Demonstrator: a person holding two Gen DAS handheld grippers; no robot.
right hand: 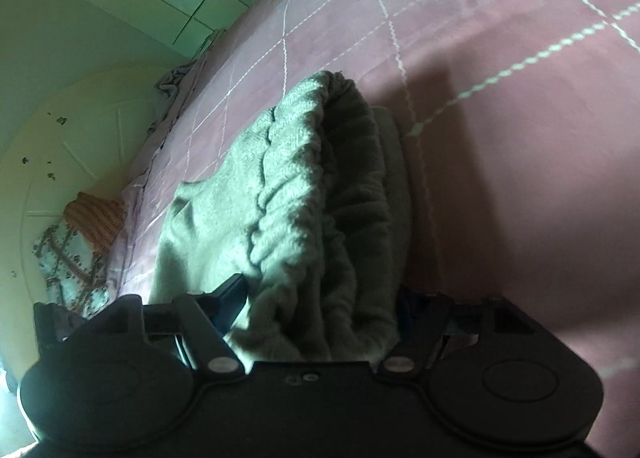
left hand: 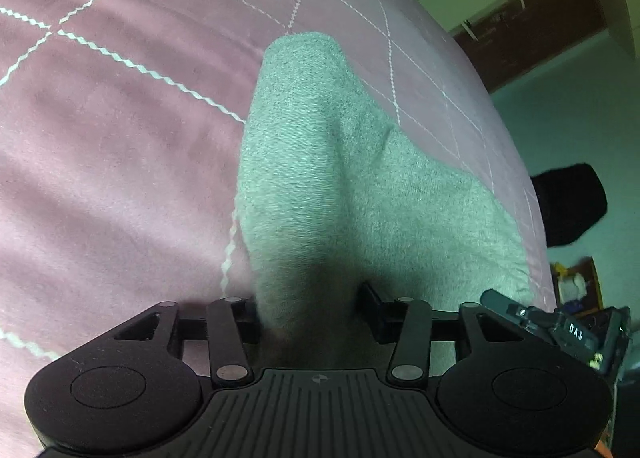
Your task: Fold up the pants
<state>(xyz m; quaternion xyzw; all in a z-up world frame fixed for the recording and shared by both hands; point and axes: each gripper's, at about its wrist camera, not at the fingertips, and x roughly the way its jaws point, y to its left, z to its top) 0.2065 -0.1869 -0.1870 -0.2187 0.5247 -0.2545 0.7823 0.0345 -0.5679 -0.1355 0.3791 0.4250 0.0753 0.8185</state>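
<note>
Grey knit pants (left hand: 320, 162) lie on a pink bedspread (left hand: 120, 138) with white stitched lines. In the left wrist view my left gripper (left hand: 310, 310) is shut on a bunched fold of the pants, which stretches away from the jaws. In the right wrist view my right gripper (right hand: 320, 306) is shut on the gathered elastic waistband end of the pants (right hand: 296, 186); the cloth is lifted and hangs in thick folds. The fingertips of both grippers are hidden by cloth.
The bed edge (left hand: 532, 198) curves along the right of the left view, with a green floor and a dark object (left hand: 568, 206) beyond. In the right view a white headboard (right hand: 60, 158) and patterned pillows (right hand: 76, 250) are at the left.
</note>
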